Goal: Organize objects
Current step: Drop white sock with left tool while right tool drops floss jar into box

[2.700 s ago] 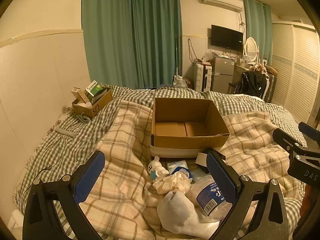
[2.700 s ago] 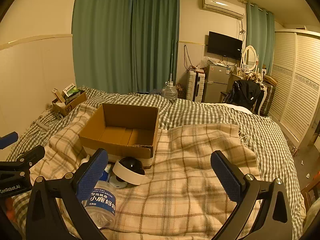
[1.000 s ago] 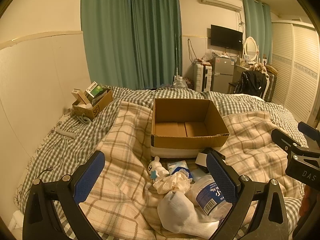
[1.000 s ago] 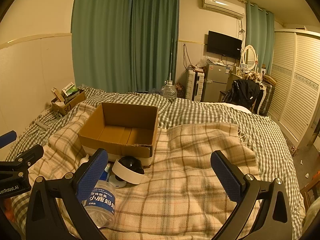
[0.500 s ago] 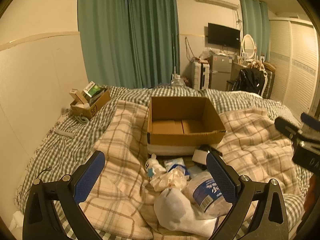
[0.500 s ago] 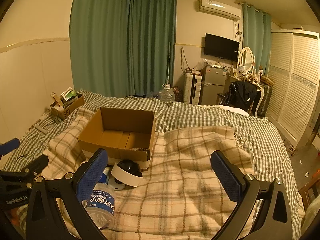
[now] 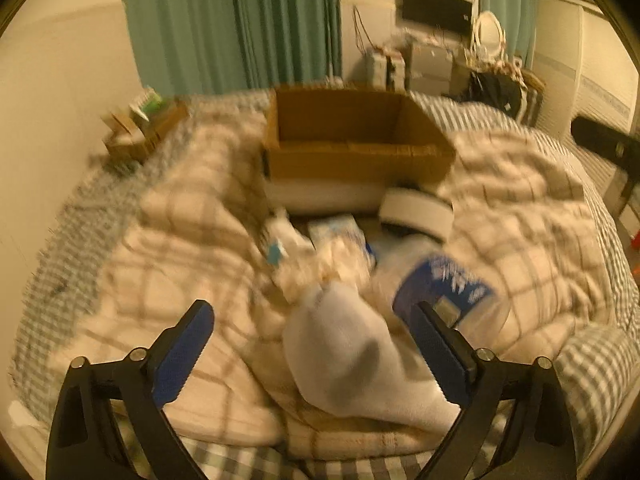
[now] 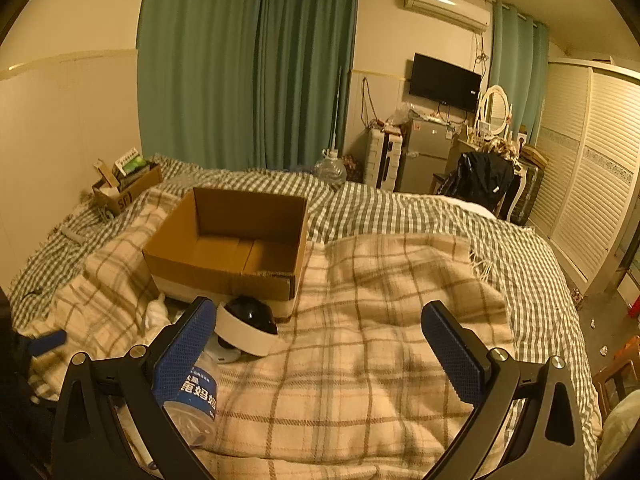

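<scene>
Right now the left gripper [image 7: 312, 336] hangs low over a pile of small things on the bed, with its two blue fingers wide apart and nothing between them. A soft white sock [image 7: 352, 356] lies just under it, between the fingers. The sock looks light and floppy, so it should squash easily; a pinch on its fat rounded middle would likely hold best. Touching it on the right is a clear plastic water bottle with a blue label [image 7: 444, 292]. The bottle is smooth and round, so it could slip or roll; it is best grabbed across its middle. Behind these are a crumpled white tissue [image 7: 324, 268] and a round black and white camera [image 8: 248, 326], but the left view is blurry there. The open brown cardboard box [image 8: 228, 248] sits on the checked cream blanket [image 8: 380, 320], just behind the pile, and looks empty. The right gripper [image 8: 316, 344] is also spread wide and holds nothing, over bare blanket beside the pile.
</scene>
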The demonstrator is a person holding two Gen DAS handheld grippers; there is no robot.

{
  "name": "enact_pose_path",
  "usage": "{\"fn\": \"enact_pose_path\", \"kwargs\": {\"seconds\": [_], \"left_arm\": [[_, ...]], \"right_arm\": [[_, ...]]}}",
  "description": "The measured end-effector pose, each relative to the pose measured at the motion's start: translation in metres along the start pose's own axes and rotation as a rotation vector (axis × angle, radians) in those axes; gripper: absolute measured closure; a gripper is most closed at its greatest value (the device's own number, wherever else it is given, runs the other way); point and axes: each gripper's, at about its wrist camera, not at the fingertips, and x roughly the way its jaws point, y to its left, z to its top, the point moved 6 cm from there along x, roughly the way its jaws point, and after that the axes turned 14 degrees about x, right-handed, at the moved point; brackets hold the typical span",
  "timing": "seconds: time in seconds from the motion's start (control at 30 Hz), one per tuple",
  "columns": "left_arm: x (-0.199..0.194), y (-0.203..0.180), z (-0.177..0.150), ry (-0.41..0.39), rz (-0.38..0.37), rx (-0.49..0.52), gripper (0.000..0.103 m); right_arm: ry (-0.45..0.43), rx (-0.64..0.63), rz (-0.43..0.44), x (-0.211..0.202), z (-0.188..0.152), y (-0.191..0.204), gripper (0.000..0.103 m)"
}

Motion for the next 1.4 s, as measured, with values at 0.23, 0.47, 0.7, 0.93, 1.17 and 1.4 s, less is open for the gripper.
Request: {"fn": "enact_pose_path", "kwargs": {"seconds": [0.23, 0.47, 0.7, 0.93, 1.17, 1.4], "left_arm": [[0.029, -0.016, -0.022, 0.075, -0.186, -0.016, 0.026], [0.004, 0.0, -0.009, -0.009, -0.157, -0.022, 0.053], [-0.021, 0.051, 0.002, -0.091, -0.051, -0.068, 0.053], [-0.01, 0.083, -0.008, -0.051, -0.019, -0.112, 0.053], [-0.005, 0.08, -0.013, -0.039, -0.041, -0.117, 0.053], [-0.012, 0.081, -0.003, -0.05, -0.046, -0.103, 0.053]], "right_arm": [[0.059, -0.046, -0.021, 0.021, -0.018, 0.009, 0.0], [0.126, -0.016, 0.027, 0.024, -0.03, 0.022, 0.0], [0.221, -0.068, 0.1, 0.034, -0.057, 0.059, 0.0], [0.435, -0.123, 0.17, 0.07, -0.11, 0.084, 0.007], [0.5, -0.169, 0.189, 0.076, -0.128, 0.091, 0.041], [0.455, -0.198, 0.206, 0.06, -0.112, 0.094, 0.042]]}}
